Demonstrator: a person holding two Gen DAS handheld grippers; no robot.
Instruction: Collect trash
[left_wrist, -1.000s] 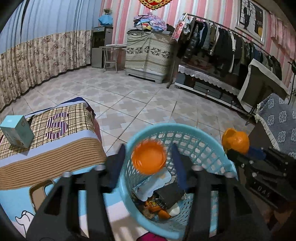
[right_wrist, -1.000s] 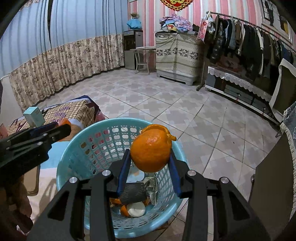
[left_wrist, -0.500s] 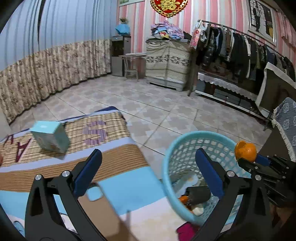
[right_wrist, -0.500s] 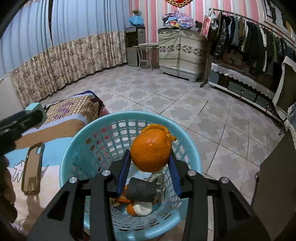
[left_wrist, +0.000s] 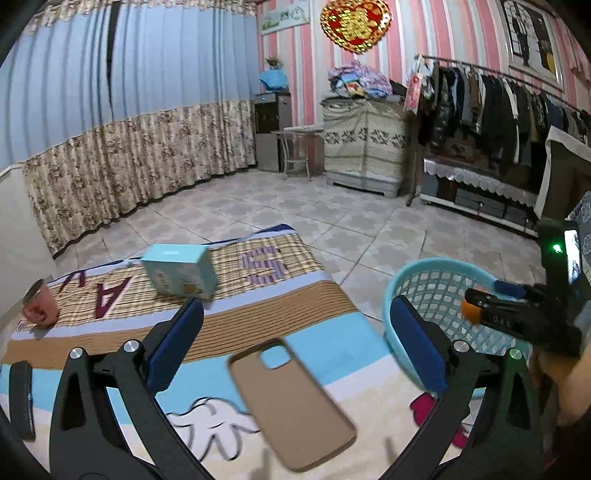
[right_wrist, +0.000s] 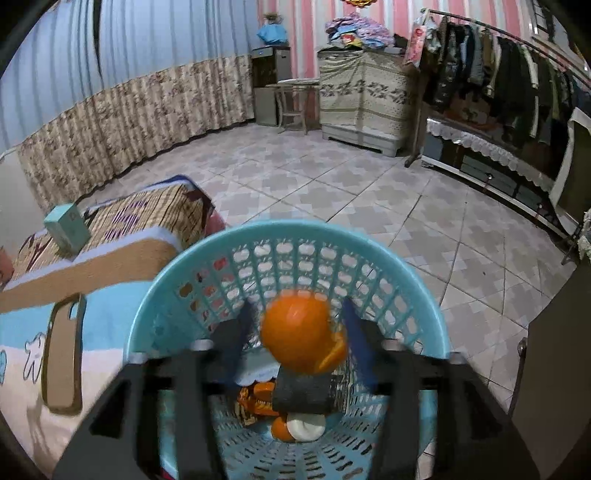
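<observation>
Several pieces of trash already lie in the blue basket (right_wrist: 424, 306), which stands on the floor against the bed's (left_wrist: 325, 347) end edge. Left on the bed: teal box (left_wrist: 179, 270) near the far edge, tan phone case (left_wrist: 291, 406) at the middle, red cup (left_wrist: 38, 308) toward the far left corner. Which of these count as trash, cannot tell. Right claw (right_wrist: 295, 332) is opening over the basket; orange peel (right_wrist: 293, 334) sits between its jaws, looks released. Left claw (left_wrist: 295, 343) gapes wide and empty above the phone case.

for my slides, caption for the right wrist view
Right gripper jaws opening, orange peel between them dropping into the blue laundry-style basket of trash.
</observation>
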